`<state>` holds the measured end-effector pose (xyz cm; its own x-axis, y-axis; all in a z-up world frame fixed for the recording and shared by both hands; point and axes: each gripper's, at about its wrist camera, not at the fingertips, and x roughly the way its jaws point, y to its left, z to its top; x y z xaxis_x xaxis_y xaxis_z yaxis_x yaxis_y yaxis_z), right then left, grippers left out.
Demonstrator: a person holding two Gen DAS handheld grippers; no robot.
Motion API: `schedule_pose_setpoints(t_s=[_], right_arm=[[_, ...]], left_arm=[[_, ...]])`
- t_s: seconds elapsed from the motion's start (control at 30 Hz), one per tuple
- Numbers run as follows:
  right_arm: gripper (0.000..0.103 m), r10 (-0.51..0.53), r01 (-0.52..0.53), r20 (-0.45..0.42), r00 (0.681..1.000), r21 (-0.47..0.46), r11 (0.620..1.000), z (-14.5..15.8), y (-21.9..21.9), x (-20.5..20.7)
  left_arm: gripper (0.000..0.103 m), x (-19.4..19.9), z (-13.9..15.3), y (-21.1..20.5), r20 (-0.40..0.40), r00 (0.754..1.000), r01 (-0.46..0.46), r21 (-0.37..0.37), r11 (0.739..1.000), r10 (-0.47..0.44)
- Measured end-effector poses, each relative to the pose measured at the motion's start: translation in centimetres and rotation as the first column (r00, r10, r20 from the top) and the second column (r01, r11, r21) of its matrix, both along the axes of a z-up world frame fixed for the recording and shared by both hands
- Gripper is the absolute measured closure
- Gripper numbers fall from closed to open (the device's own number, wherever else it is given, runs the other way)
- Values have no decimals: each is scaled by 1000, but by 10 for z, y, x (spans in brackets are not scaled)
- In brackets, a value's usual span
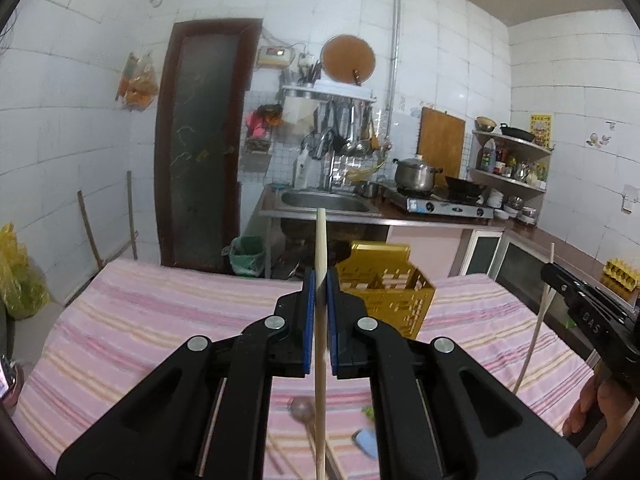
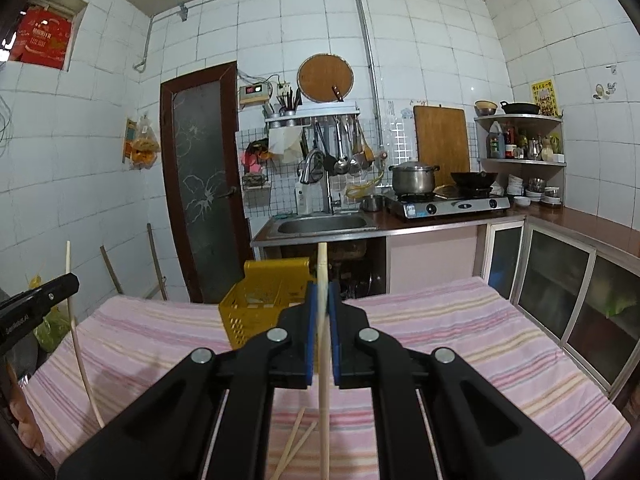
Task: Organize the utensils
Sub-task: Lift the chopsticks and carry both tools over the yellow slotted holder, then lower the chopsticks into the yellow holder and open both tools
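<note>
My left gripper (image 1: 320, 280) is shut on a pale wooden chopstick (image 1: 320, 248) that stands nearly upright between its blue pads, above a table with a pink striped cloth (image 1: 152, 312). My right gripper (image 2: 322, 292) is likewise shut on a second upright chopstick (image 2: 322, 264). A yellow slotted utensil basket (image 1: 390, 292) lies tipped on the cloth just behind both grippers, also the yellow basket (image 2: 260, 296). In the left wrist view the right gripper (image 1: 554, 276) shows at the right edge with its chopstick (image 1: 538, 328). More chopsticks (image 2: 298, 440) and a spoon (image 1: 302, 408) lie on the cloth below.
Behind the table are a sink (image 2: 322, 224), a gas stove (image 2: 452, 204) with a pot (image 2: 412, 178) and wok, corner shelves (image 2: 520, 160), a dark door (image 2: 200, 184) and a green bin (image 1: 246, 256). Glass-front cabinets (image 2: 560, 280) run along the right. A blue-handled item (image 1: 366, 442) lies on the cloth.
</note>
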<state>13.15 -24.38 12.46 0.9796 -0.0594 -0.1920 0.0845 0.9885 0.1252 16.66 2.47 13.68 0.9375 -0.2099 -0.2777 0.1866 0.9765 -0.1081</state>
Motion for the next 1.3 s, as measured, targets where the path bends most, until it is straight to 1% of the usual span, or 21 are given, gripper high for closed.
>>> schedule_pose_setpoints(t_s=[0.1, 0.17, 0.4, 0.53, 0.6, 0.7, 0.77, 0.87, 1.0, 1.1, 1.27, 1.3], right_arm=[[97, -2, 1, 23, 1000, 6, 1000, 14, -6, 17], [97, 0, 0, 42, 999, 5, 1000, 26, -8, 34], [97, 7, -7, 119, 993, 6, 1000, 68, -7, 93], [97, 9, -11, 160, 987, 7, 1000, 85, -6, 130], [97, 6, -5, 182, 983, -2, 1000, 88, -5, 148], [97, 3, -2, 191, 982, -4, 1000, 80, -4, 173], [97, 0, 1, 180, 984, -3, 1000, 64, -6, 192], [97, -2, 1, 147, 989, 5, 1000, 40, -8, 208], [97, 3, -3, 112, 994, -7, 1000, 9, -8, 218], [97, 10, -11, 62, 998, 15, 1000, -11, -12, 225], [96, 31, -31, 10, 999, 6, 999, -23, -16, 225], [96, 22, -22, -1, 1000, 2, 1000, -21, -18, 223]], left_arm=[[98, 14, 12, -7, 19, 1000, 14, -9, 1000, -14], [98, 30, 26, -15, 40, 999, 23, -15, 1000, -22], [99, 93, 70, -51, 145, 989, 30, -32, 999, -25], [99, 131, 85, -71, 189, 981, 48, -36, 998, -40], [99, 151, 86, -82, 206, 978, 47, -28, 999, -40], [99, 182, 70, -97, 218, 975, 46, -8, 999, -43], [99, 206, 48, -103, 191, 981, 38, 0, 999, -37], [99, 229, 15, -103, 137, 990, 29, -1, 1000, -28], [98, 238, -12, -102, 109, 994, 22, 26, 999, -25], [98, 242, -29, -100, 79, 997, 21, 34, 999, -24], [98, 238, -36, -93, 44, 999, 11, 51, 999, -13], [96, 236, -33, -89, 38, 999, 9, 45, 999, -11]])
